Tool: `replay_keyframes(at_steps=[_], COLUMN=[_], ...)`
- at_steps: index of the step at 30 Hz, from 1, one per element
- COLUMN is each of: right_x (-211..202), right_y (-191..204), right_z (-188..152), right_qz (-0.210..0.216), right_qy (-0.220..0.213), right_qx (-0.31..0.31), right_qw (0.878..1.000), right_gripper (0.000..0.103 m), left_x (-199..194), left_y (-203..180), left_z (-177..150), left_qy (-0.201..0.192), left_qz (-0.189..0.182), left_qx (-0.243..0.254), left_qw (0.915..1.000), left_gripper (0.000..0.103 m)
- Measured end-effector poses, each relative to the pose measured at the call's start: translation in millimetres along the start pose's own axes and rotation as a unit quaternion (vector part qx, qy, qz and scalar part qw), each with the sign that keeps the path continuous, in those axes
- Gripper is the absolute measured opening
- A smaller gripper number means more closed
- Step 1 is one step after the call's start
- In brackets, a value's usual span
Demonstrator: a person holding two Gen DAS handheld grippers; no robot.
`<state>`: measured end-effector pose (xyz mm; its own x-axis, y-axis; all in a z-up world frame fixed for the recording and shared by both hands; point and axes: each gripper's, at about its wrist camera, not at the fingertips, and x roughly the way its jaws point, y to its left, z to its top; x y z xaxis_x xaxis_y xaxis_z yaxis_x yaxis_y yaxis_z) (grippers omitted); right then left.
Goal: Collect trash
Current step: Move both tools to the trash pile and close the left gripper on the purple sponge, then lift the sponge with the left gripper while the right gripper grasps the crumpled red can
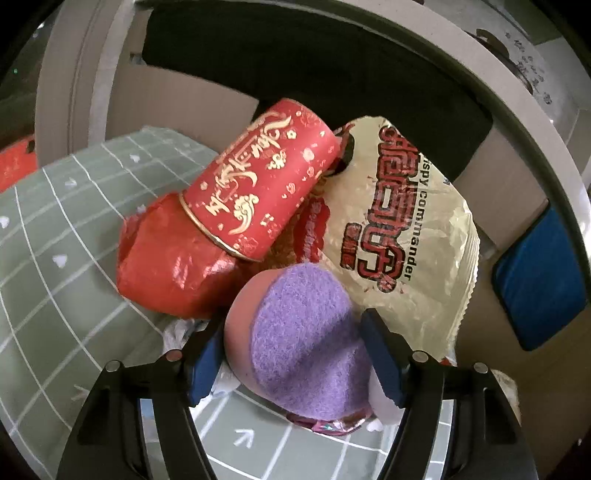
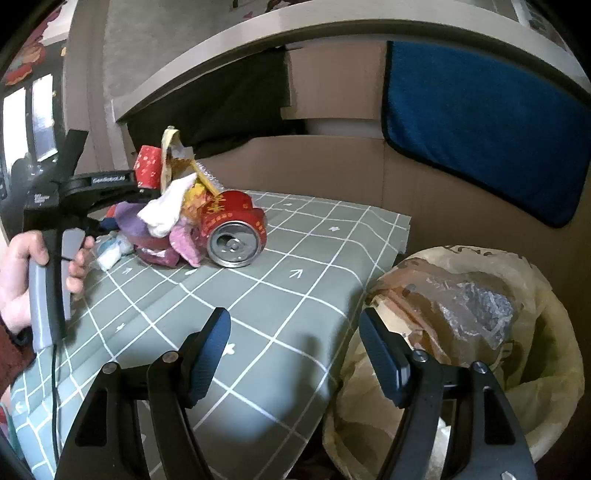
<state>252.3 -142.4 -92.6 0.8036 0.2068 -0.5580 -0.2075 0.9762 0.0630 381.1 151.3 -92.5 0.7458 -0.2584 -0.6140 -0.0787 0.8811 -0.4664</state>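
Note:
A heap of trash lies on the green checked tablecloth (image 2: 288, 302). In the left wrist view I see a red paper cup (image 1: 255, 177), a red crushed can (image 1: 173, 266), a cream snack bag (image 1: 406, 229) and a purple and pink sponge (image 1: 299, 336). My left gripper (image 1: 295, 354) is shut on the sponge. In the right wrist view the heap shows the red can (image 2: 232, 232), white tissue (image 2: 166, 210) and pink wrappers (image 2: 184, 243), with the left gripper (image 2: 107, 225) at its left side. My right gripper (image 2: 295, 347) is open and empty above the table's right edge.
A trash bin lined with a yellowish bag (image 2: 461, 325), holding plastic and cardboard, stands below the table's right edge. A cardboard wall (image 2: 424, 184) with a blue cloth (image 2: 480, 122) hung over it stands behind. A grey shelf edge (image 2: 295, 26) runs overhead.

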Motion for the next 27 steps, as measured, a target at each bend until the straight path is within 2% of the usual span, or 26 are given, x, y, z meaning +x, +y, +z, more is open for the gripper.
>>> replay_keyframes(at_steps=[2, 6, 14, 20, 27], right_x=[2, 6, 5, 10, 57], right_y=[-2, -3, 11, 21, 37], right_z=[3, 9, 19, 40, 82], right_qz=[0.003, 0.029, 0.025, 0.042, 0.056], right_qy=[0.002, 0.012, 0.004, -0.005, -0.004], right_qx=[0.005, 0.022, -0.016, -0.04, -0.058], right_qw=[1.0, 0.999, 1.0, 0.998, 0.997], right_gripper=[0.07, 0.07, 0.07, 0.07, 0.07], left_x=[1, -4, -62, -105, -122], left_y=[2, 6, -4, 2, 12], left_z=[-1, -9, -47, -72, -83], left_qy=[0.016, 0.027, 0.014, 0.028, 0.024], left_qz=[-0.024, -0.039, -0.02, -0.003, -0.007], left_qx=[-0.013, -0.008, 0.057, 0.082, 0.075], left_qw=[0.9995, 0.9988, 0.9981, 0.9962, 0.9968], left_gripper=[0.07, 0.053, 0.04, 0.037, 0.035])
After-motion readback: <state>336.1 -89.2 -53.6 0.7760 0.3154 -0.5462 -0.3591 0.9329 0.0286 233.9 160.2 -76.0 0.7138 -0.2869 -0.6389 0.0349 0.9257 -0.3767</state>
